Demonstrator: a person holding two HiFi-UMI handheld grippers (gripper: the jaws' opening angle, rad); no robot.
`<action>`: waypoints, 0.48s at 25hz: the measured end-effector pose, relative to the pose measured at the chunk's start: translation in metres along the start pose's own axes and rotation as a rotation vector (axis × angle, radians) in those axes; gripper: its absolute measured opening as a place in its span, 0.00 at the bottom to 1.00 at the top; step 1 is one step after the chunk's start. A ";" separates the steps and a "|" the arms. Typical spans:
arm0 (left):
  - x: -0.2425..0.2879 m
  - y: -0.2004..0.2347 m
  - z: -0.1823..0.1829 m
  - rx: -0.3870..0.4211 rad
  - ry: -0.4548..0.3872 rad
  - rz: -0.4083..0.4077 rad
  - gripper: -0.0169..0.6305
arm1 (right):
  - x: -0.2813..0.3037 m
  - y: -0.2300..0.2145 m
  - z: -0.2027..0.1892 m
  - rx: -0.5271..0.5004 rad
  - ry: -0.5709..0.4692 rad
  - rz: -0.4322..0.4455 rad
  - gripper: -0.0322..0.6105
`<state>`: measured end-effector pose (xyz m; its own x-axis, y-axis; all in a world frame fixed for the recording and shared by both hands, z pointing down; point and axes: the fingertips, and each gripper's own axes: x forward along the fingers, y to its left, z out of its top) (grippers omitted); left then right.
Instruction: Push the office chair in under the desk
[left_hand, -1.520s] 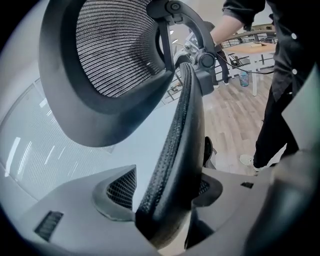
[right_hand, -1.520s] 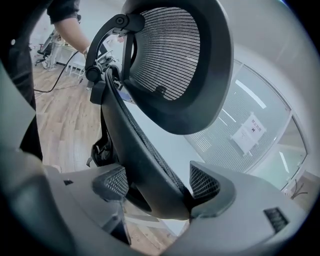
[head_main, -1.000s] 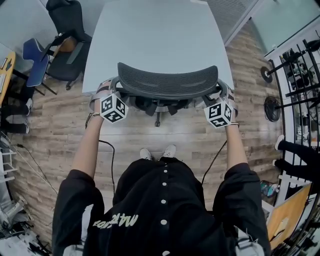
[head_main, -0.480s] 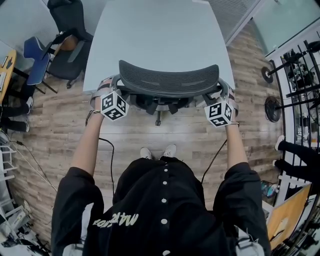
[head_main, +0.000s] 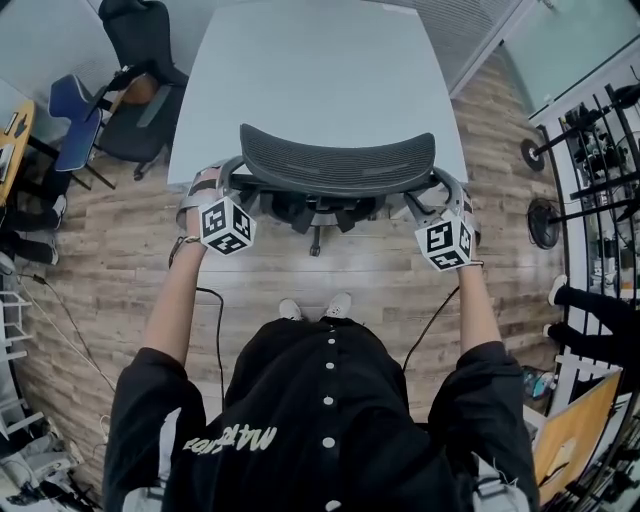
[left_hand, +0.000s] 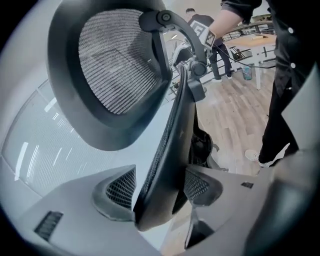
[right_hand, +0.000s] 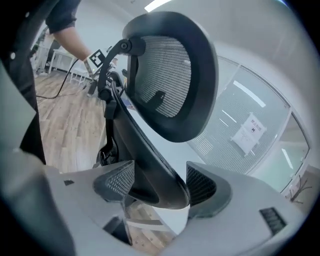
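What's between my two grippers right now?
Only the office chair's backrest, spanning from the left gripper to the right gripper in the head view. Each gripper view shows a backrest edge clamped between its jaws.

Three chairs (head_main: 338, 160) (head_main: 135, 40) (head_main: 68, 122), one desk (head_main: 320, 70), two grippers (head_main: 214, 188) (head_main: 448, 198)

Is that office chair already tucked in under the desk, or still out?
Nearly in. The office chair has its backrest at the desk edge; no seat shows, only part of its base pokes out.
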<state>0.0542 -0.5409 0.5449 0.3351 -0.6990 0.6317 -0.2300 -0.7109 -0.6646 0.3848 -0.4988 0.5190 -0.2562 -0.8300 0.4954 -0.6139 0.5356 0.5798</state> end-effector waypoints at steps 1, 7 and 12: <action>-0.007 0.000 0.000 -0.017 -0.004 0.012 0.47 | -0.007 0.000 0.003 0.029 -0.020 -0.008 0.56; -0.050 0.003 0.008 -0.250 -0.097 0.083 0.37 | -0.050 -0.006 0.037 0.232 -0.156 -0.061 0.26; -0.090 0.013 0.018 -0.541 -0.219 0.149 0.23 | -0.082 -0.016 0.050 0.438 -0.267 -0.109 0.14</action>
<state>0.0377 -0.4855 0.4721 0.4310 -0.8028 0.4121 -0.7017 -0.5853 -0.4063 0.3781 -0.4471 0.4363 -0.3196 -0.9187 0.2322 -0.8877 0.3760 0.2657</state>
